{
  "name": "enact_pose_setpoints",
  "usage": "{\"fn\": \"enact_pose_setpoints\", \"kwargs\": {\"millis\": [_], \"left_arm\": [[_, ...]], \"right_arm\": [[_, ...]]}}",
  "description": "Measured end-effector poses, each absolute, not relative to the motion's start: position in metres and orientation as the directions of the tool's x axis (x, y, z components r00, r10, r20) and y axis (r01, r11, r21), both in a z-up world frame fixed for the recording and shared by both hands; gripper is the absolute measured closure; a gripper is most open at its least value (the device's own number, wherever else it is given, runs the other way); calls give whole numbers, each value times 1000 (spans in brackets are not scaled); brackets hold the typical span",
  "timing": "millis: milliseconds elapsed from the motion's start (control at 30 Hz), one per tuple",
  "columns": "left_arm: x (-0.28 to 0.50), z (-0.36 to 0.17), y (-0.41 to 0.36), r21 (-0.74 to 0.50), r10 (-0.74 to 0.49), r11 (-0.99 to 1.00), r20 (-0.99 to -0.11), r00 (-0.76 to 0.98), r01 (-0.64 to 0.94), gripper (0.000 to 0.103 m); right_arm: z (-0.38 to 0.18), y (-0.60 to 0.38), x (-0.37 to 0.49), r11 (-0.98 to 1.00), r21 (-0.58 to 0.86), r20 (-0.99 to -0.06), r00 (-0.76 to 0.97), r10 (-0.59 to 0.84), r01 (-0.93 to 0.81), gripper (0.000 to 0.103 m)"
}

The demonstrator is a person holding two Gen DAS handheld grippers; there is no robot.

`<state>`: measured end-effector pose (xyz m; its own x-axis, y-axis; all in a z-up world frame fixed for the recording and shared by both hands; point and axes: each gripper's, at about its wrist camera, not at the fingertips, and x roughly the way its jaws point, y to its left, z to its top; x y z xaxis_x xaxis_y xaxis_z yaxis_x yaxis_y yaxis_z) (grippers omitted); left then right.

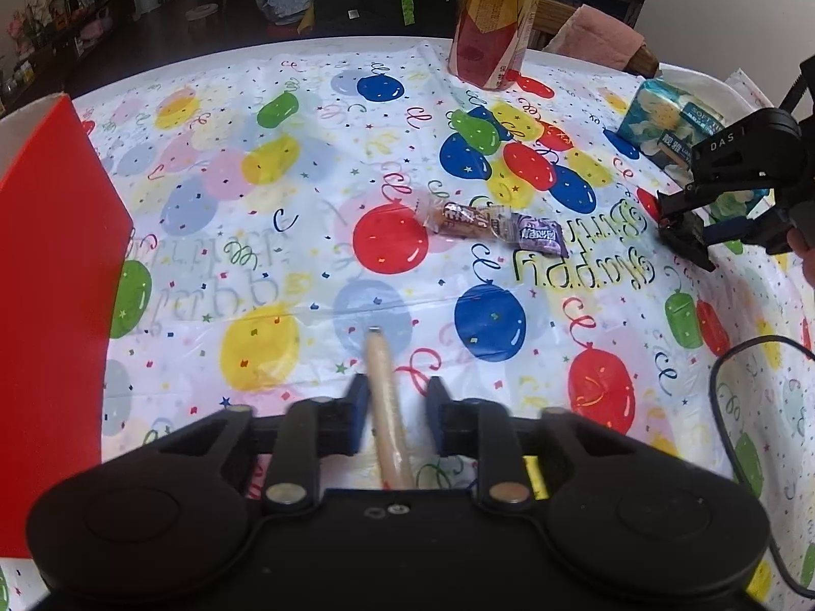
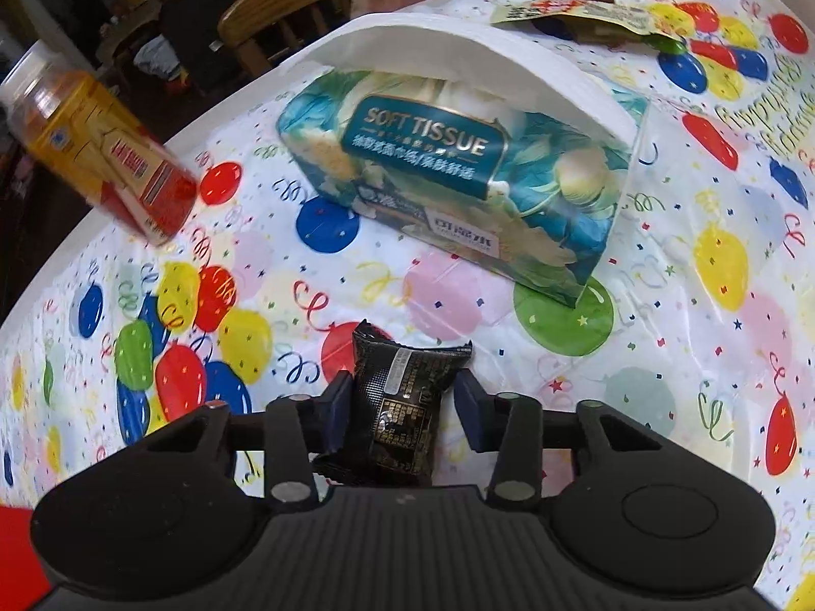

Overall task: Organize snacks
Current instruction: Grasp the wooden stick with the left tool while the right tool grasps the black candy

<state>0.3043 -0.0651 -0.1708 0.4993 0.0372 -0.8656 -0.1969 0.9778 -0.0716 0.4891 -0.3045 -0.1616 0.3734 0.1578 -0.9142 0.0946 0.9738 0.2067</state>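
Note:
A thin tan sausage stick lies lengthwise between the fingers of my left gripper. The jaws are open and there is a gap on the stick's right side. A black foil snack packet sits on the balloon tablecloth between the wide-open fingers of my right gripper. From the left wrist view, the right gripper is low over the table at the right. A brown bar in clear wrap and a purple packet lie mid-table. A red box stands at the left.
A yellow and red drink bottle stands at the far edge. A teal tissue pack lies just beyond the black packet. A torn snack bag lies far right. A wooden chair is behind the table. A black cable loops at the right.

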Motion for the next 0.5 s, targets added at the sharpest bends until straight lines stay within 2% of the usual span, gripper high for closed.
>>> {"fn": "enact_pose_setpoints", "kwargs": {"millis": [67, 200, 500], "left_arm": [[304, -171, -65, -62, 43, 980, -865, 500, -191, 95], [303, -171, -63, -81, 19, 981, -867, 499, -179, 95], [290, -169, -59, -109, -10, 979, -873, 487, -175, 96]], "right_arm": [[-161, -303, 487, 977, 201, -913, 375, 161, 68, 64], [-158, -304, 479, 979, 203, -907, 381, 178, 26, 69], [-144, -302, 437, 974, 198, -901, 371, 226, -112, 72]]}}
